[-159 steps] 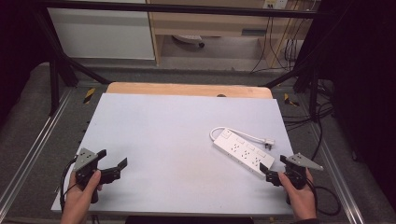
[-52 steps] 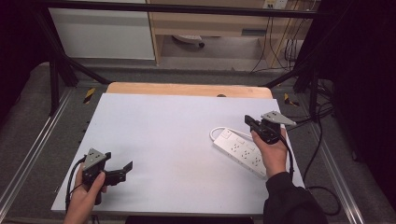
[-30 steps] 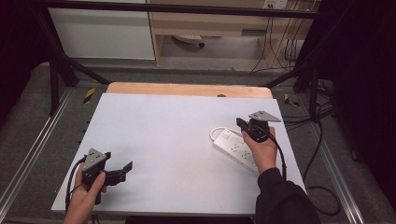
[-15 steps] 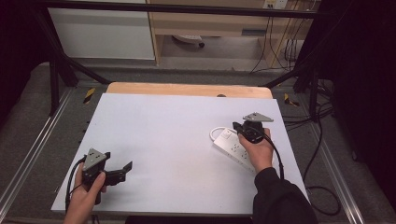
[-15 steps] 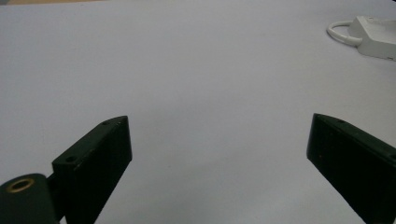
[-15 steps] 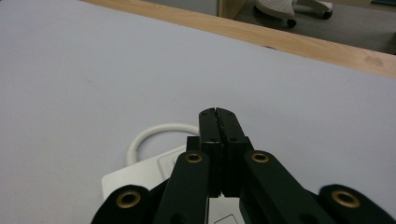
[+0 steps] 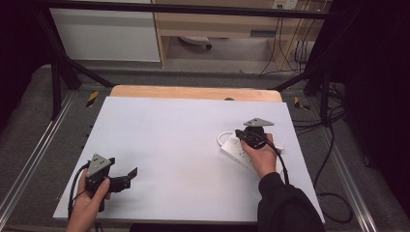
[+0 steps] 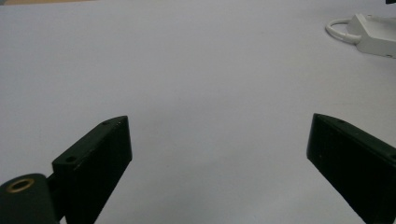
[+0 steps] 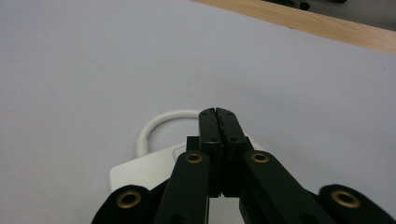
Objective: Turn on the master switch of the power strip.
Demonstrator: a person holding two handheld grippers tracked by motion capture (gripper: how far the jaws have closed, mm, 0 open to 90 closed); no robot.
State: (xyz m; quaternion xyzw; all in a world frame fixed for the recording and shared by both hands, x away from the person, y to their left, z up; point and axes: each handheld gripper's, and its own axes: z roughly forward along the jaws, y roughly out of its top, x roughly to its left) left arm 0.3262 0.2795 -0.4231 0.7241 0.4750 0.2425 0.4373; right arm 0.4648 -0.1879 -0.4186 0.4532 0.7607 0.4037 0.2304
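Right now the white power strip [image 7: 238,153] lies on the table's [image 7: 174,130] right side, cord looped beside it. My right gripper [image 9: 218,122] sits over its end, jaws pressed together. My left gripper [image 8: 219,154], well apart near the front-left corner, is spread wide.

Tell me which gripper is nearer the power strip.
Right. The right gripper, jaws shut, sits over the near-left end of the power strip. The left gripper, jaws open, is far across the table near its front left corner.
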